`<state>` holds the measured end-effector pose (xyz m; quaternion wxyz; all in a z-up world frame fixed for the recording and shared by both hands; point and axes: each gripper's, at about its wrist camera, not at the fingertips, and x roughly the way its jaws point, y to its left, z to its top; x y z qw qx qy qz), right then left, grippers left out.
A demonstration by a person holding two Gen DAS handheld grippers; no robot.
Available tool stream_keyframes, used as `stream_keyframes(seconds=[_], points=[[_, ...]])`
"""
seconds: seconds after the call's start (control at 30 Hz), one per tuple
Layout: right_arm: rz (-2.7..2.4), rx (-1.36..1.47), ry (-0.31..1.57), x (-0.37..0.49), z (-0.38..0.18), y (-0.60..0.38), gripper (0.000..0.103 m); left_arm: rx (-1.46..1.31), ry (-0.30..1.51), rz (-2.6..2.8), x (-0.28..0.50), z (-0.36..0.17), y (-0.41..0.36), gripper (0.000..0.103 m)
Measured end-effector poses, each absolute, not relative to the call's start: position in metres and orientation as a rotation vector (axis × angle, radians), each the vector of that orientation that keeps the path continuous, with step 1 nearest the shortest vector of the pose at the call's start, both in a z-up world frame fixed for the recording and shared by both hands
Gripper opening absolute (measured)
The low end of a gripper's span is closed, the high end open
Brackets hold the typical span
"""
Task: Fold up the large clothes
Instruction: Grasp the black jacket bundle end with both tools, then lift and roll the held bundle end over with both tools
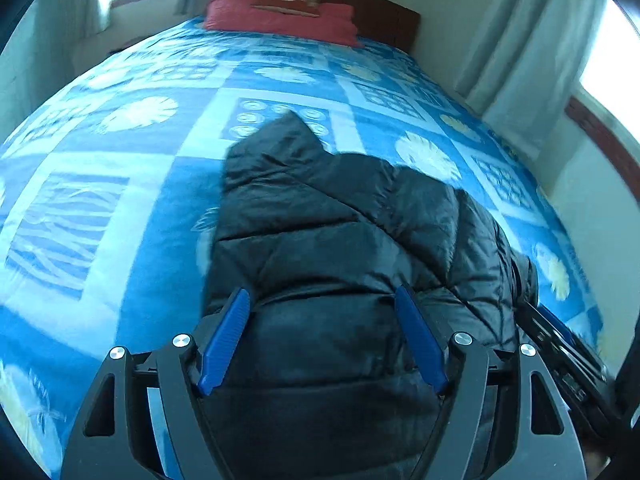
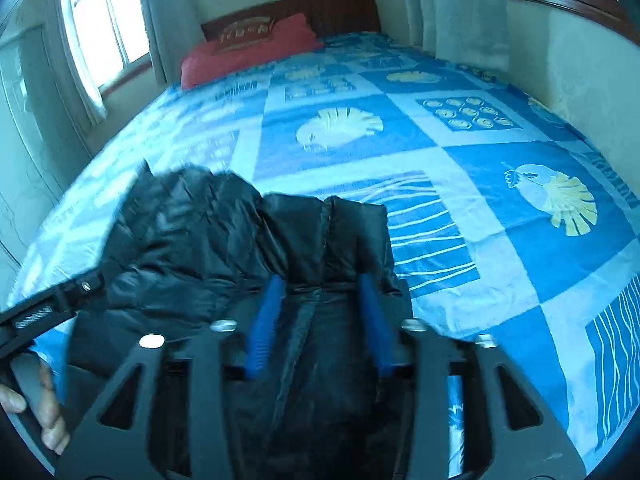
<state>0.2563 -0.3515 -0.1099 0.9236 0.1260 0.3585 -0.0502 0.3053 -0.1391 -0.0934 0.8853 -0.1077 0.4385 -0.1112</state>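
Note:
A black puffer jacket point(image 1: 340, 232) lies bunched on the blue patterned bedspread point(image 1: 120, 200), hood pointing toward the headboard. My left gripper point(image 1: 324, 300) is open, its blue fingers point(image 1: 226, 340) wide apart over the jacket's near part. In the right wrist view the jacket point(image 2: 208, 236) lies at the near left of the bed. My right gripper point(image 2: 320, 288) has its jaws partly closed with the jacket's folded edge and seam between the blue pads point(image 2: 266, 316). The left gripper's body point(image 2: 48, 312) and the hand holding it show at the left edge.
A red pillow point(image 1: 280, 16) and wooden headboard point(image 1: 372, 4) are at the far end of the bed. White curtains point(image 1: 520, 40) and windows line the walls. The right gripper's body point(image 1: 568, 360) shows at the left wrist view's lower right.

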Motion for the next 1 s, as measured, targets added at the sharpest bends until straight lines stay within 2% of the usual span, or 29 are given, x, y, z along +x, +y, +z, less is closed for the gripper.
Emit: stream_keyframes(seconds=[0.07, 0.2, 0.5, 0.63, 0.83, 1.0], points=[[-0.116, 0.290, 0.699, 0.245, -0.096, -0.358, 0.070, -0.298, 0.908, -0.213, 0.300, -0.086, -0.123, 0.076], [-0.108, 0.400, 0.697, 0.231, -0.090, -0.378, 0.077, -0.454, 0.892, -0.144, 0.284, -0.083, -0.089, 0.079], [-0.040, 0.694, 0.767, 0.224, -0.129, -0.411, 0.080, -0.867, 1.031, -0.097, 0.265, -0.132, -0.046, 0.080], [-0.013, 0.777, 0.823, 0.233, -0.155, -0.417, 0.084, -0.902, 1.043, -0.130, 0.268, -0.144, -0.051, 0.082], [0.084, 0.929, 0.855, 0.239, -0.192, -0.425, 0.095, -0.969, 1.072, -0.210, 0.276, -0.166, -0.054, 0.090], [0.164, 0.839, 0.881, 0.244, -0.189, -0.410, 0.096, -1.037, 1.093, -0.306, 0.282, -0.183, -0.054, 0.094]])
